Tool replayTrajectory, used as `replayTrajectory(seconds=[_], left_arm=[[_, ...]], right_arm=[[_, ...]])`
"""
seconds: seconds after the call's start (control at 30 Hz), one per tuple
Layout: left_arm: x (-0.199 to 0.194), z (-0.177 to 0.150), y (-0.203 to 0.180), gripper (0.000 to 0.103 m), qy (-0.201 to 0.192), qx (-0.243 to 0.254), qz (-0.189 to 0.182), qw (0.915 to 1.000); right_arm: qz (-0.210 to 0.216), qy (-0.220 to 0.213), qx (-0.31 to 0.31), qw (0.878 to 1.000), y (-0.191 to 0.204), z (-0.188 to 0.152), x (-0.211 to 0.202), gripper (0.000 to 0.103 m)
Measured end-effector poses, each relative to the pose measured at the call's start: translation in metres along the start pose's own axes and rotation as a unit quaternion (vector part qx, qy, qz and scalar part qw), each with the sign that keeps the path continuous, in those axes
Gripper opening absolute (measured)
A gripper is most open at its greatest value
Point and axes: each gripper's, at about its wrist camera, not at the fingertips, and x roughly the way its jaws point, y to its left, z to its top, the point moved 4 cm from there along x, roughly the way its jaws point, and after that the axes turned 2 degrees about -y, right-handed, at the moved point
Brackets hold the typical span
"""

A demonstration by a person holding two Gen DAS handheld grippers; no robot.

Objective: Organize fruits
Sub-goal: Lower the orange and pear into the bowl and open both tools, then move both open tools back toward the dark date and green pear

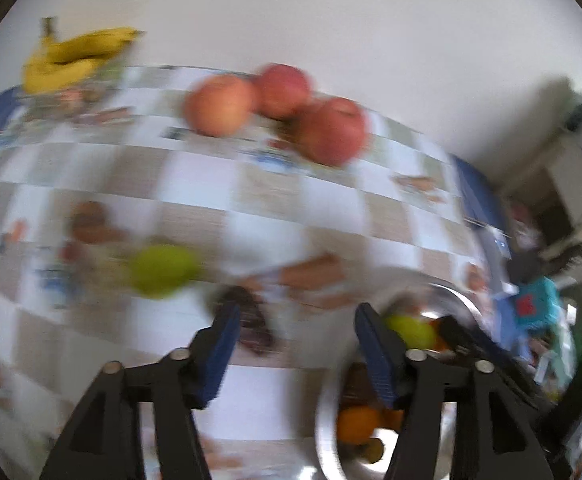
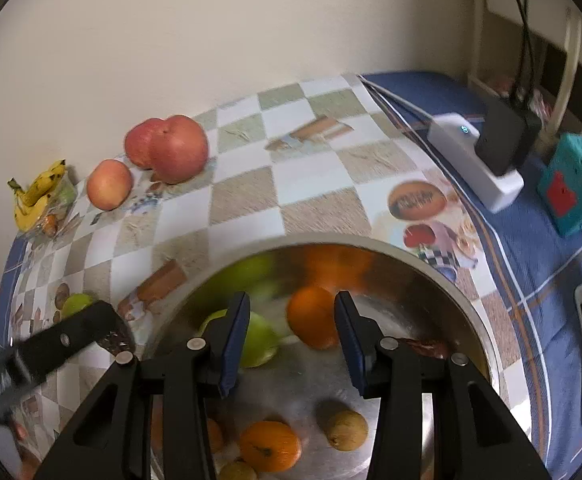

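Jaws of the right gripper (image 2: 291,330) stand apart and empty over the steel bowl (image 2: 443,280); a green apple (image 2: 261,340) and orange (image 2: 311,316) lie between them. The left gripper (image 1: 293,336), also spread, hovers with a green fruit (image 1: 163,270) on the table far-left of its jaws.

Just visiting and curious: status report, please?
Left gripper open, empty. Right gripper open over metal bowl. Green fruit loose on table. Nothing blocking.

Three apples (image 2: 167,148), one banana bunch (image 2: 37,196)
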Motion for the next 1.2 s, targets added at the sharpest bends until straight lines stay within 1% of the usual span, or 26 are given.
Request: replayTrajectory(seconds=[0.03,0.07,0.13,0.2,0.27,0.3,0.4,0.5,0.67,0.87,1.0,1.03,1.1,1.2], left_arm=[[-0.002,0.003,0.009,0.075,-0.003,-0.004,0.016,0.9999],[-0.005,0.007,0.020,0.082,-0.008,-0.010,0.034,0.9993],[-0.008,0.012,0.039,0.090,-0.017,-0.022,0.058,0.9979],[-0.011,0.016,0.060,0.094,-0.021,-0.039,0.079,0.9959],[-0.013,0.019,0.082,0.101,-0.022,-0.058,0.098,0.9933],[-0.015,0.019,0.089,0.103,-0.024,-0.064,0.104,0.9923],[-0.019,0.023,0.110,0.103,-0.028,-0.083,0.119,0.9890],[-0.025,0.026,0.127,0.103,-0.034,-0.101,0.122,0.9868],[-0.035,0.031,0.146,0.103,-0.051,-0.109,0.137,0.9833],[-0.038,0.036,0.156,0.103,-0.073,-0.123,0.108,0.9838],[-0.034,0.039,0.152,0.103,-0.083,-0.122,0.078,0.9860],[-0.032,0.040,0.150,0.103,-0.079,-0.119,0.073,0.9871],[-0.022,0.039,0.144,0.103,-0.053,-0.114,0.038,0.9914],[-0.006,0.034,0.138,0.101,-0.037,-0.124,0.026,0.9912]], right_arm=[[0.000,-0.002,-0.004,1.000,0.004,0.001,-0.001,0.066],[0.000,-0.003,-0.006,1.000,0.006,0.001,-0.002,0.076],[0.004,-0.006,-0.014,1.000,0.015,0.002,-0.003,0.079],[0.006,-0.005,-0.026,1.000,0.025,0.002,-0.003,0.083],[0.009,-0.008,-0.043,0.999,0.039,0.001,-0.004,0.093],[0.015,-0.009,-0.050,0.999,0.046,0.000,-0.004,0.093],[0.030,-0.010,-0.069,0.997,0.069,-0.002,-0.003,0.093],[0.035,-0.007,-0.097,0.995,0.095,-0.006,0.000,0.093],[0.038,0.000,-0.131,0.991,0.132,-0.015,0.007,0.093],[0.038,0.016,-0.154,0.987,0.162,-0.023,0.018,0.093],[0.044,0.031,-0.167,0.985,0.177,-0.030,0.028,0.093],[0.043,0.033,-0.169,0.984,0.178,-0.031,0.031,0.093],[0.038,0.034,-0.175,0.983,0.180,-0.034,0.035,0.093],[0.026,0.036,-0.178,0.983,0.179,-0.036,0.042,0.093]])
